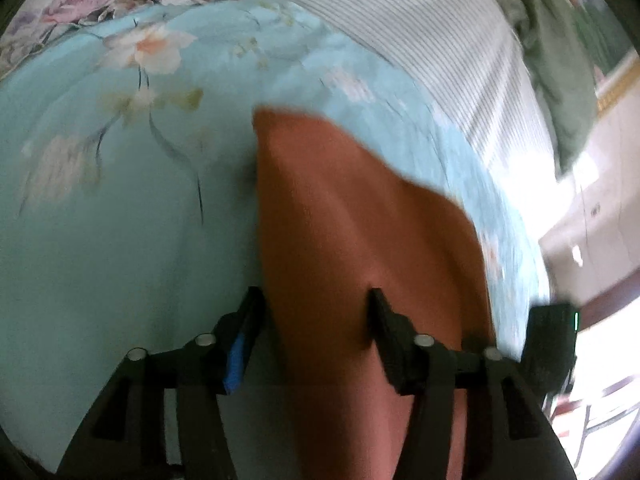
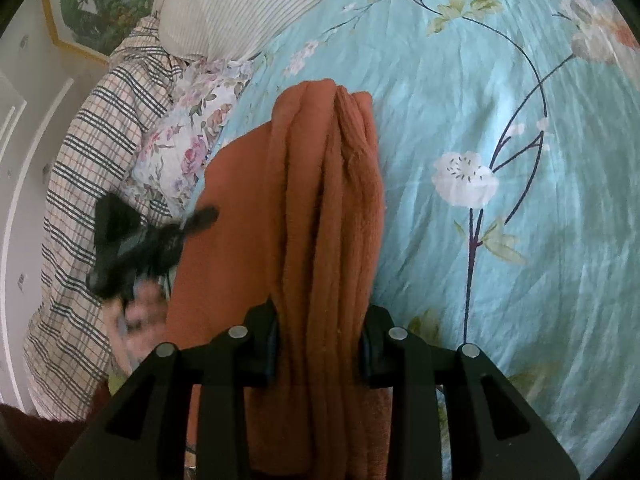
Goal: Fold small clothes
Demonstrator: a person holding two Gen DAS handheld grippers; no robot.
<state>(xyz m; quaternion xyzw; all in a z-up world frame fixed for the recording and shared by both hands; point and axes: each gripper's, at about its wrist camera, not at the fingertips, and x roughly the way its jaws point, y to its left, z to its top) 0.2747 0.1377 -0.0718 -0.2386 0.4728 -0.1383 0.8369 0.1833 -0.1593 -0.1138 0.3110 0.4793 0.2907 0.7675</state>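
A rust-orange garment [image 2: 320,208] hangs bunched in long folds over the blue floral bedsheet [image 2: 500,240]. My right gripper [image 2: 320,340] is shut on the orange garment, its folds pinched between the two fingers. In the left wrist view the same orange garment [image 1: 360,220] is stretched and blurred; my left gripper [image 1: 316,300] has the cloth running between its fingers, with a wide gap between them. The left gripper also shows blurred in the right wrist view [image 2: 132,248], at the garment's left edge.
A striped pillow [image 1: 440,40] and a plaid cloth [image 2: 92,152] lie at the bed's edge, with a small floral cloth [image 2: 188,140] beside them. A framed picture [image 2: 92,4] hangs on the wall. The floor [image 1: 600,400] shows past the bed.
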